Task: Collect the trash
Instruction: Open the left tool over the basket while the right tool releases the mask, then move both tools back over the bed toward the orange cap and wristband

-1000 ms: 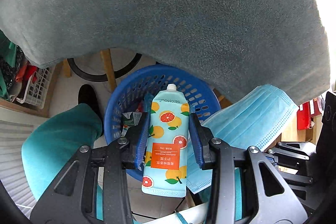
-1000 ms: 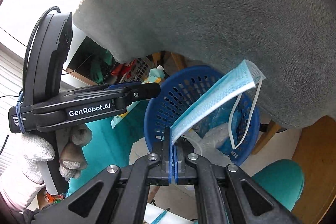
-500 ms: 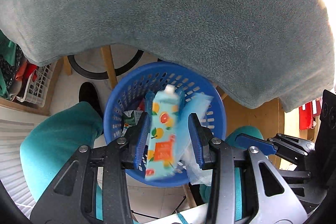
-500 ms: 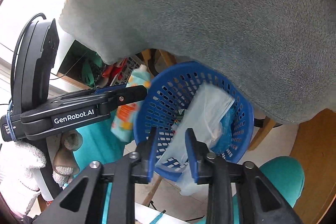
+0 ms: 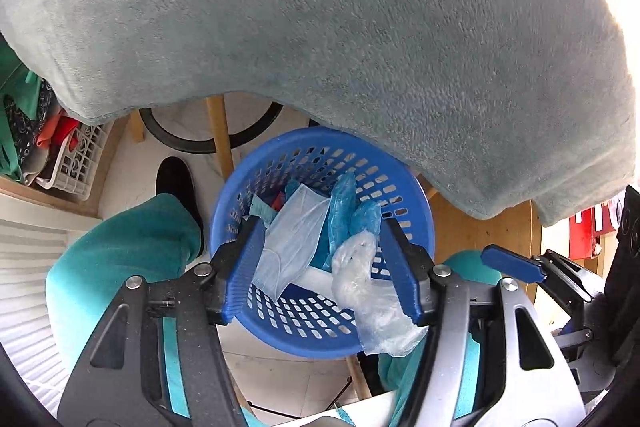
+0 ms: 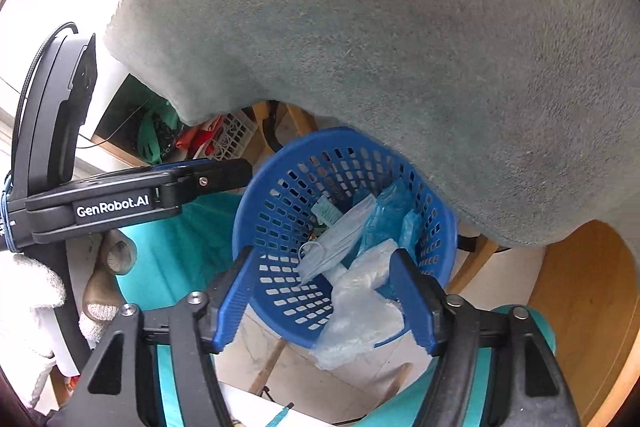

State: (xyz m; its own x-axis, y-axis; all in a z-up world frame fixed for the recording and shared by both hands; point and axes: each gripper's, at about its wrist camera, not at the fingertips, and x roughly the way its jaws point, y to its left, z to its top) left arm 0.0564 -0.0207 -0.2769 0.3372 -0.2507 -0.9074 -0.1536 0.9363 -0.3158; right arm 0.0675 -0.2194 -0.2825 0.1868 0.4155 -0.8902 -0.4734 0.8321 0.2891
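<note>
**Inspector A:** Largest item first. A grey-green plush blanket fills the upper and far part of both views and overhangs the far rim of the basket.

**Inspector B:** Confirmed. Below it stands a blue perforated plastic basket, between teal-clad legs. A black shoe sits on the pale floor to the basket's left, and a white crate of clothing lies further left.

**Inspector A:** Contents of the basket?

**Inspector B:** A pale blue face mask lies inside, left of centre. Right of it are blue plastic gloves. A clear crumpled plastic bag hangs over the near rim. Other scraps beneath the mask are too hidden to name.

**Inspector A:** Tools?

**Inspector B:** The left gripper has its blue jaws spread wide above the basket, holding nothing. The right gripper is likewise spread wide and empty, framing the bag and the mask. In the right wrist view the left gripper's body lies to the left, gripped by a white-gloved hand.
</note>
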